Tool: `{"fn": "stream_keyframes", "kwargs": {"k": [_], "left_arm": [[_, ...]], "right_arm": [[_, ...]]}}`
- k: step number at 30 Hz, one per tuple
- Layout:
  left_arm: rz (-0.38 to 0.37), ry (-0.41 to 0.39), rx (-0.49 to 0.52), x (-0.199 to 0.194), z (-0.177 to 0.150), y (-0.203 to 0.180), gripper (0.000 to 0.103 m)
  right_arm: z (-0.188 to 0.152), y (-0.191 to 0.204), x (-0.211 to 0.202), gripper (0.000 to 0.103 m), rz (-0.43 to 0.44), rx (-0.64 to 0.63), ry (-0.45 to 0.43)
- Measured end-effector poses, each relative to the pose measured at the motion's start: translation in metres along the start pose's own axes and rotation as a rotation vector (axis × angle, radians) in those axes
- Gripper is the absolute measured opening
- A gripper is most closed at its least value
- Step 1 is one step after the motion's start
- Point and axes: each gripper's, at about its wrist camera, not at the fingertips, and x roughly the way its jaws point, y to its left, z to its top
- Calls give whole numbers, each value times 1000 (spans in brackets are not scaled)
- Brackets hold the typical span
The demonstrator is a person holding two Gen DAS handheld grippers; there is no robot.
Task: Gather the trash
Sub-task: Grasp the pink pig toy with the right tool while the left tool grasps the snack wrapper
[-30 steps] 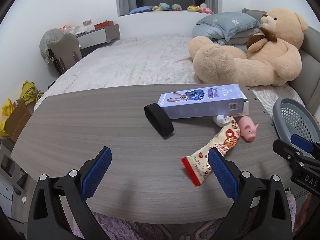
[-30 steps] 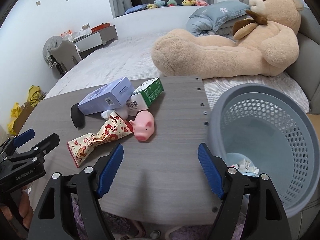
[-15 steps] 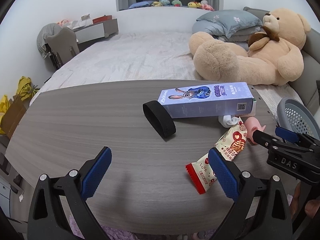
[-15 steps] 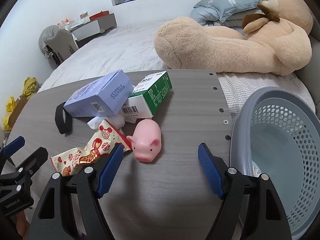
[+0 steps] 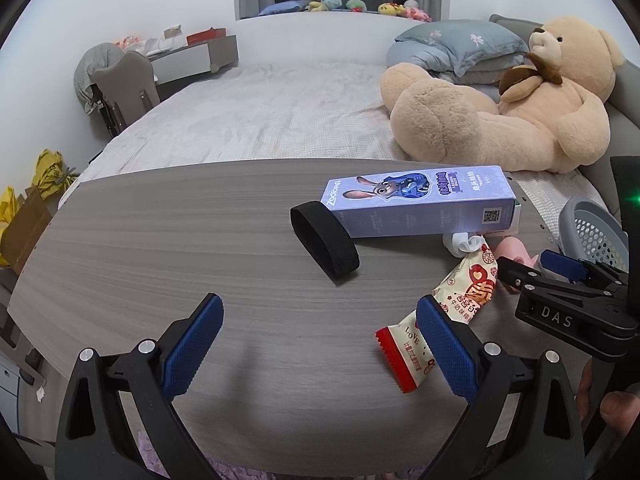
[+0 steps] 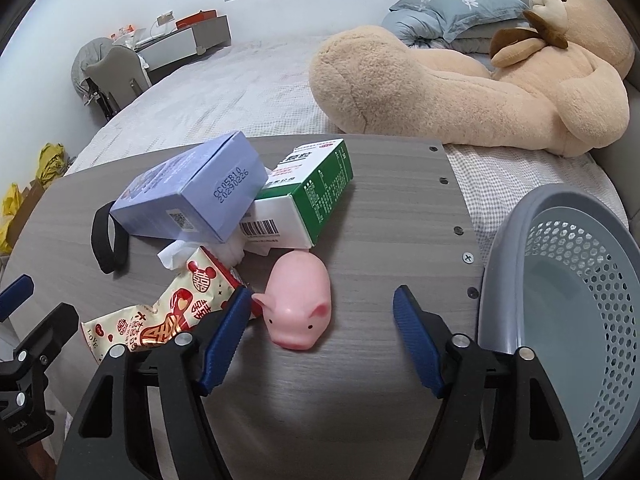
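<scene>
A red-and-cream snack wrapper (image 5: 464, 292) (image 6: 168, 312) lies on the grey table (image 5: 160, 240), by a crumpled white tissue (image 6: 176, 252). Behind them a purple box (image 5: 420, 208) (image 6: 192, 196) leans on a green-and-white box (image 6: 308, 200). A pink toy pig (image 6: 300, 304) sits partly between the fingertips of my right gripper (image 6: 320, 296), whose jaws are closing; the pads do not press on it. My left gripper (image 5: 318, 308) stands open over bare table, its right finger just beside the wrapper. The grey mesh basket (image 6: 496, 264) stands at the table's right end.
A black band (image 5: 324, 240) lies left of the purple box. Beyond the table is a bed with a big teddy bear (image 5: 520, 120) and pillows. A chair and desk stand at the far left, yellow bags on the floor.
My right gripper has moved left from in front of the basket to the pig, and its jaws have narrowed. The left gripper has stayed almost where it was.
</scene>
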Motion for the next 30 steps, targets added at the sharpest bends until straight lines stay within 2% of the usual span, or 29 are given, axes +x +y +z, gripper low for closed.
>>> {"fn": "stream_keyframes", "kwargs": {"k": [9, 22, 30], "left_arm": [[0, -8, 5, -3, 0, 1, 95], [-13, -25, 26, -17, -1, -10, 95], [-47, -16, 47, -22, -3, -17, 95]], "right_arm": [[-1, 6, -3, 34, 28, -31, -2], [-9, -1, -26, 33, 53, -6, -42], [-20, -11, -37, 33, 69, 14, -45]]}}
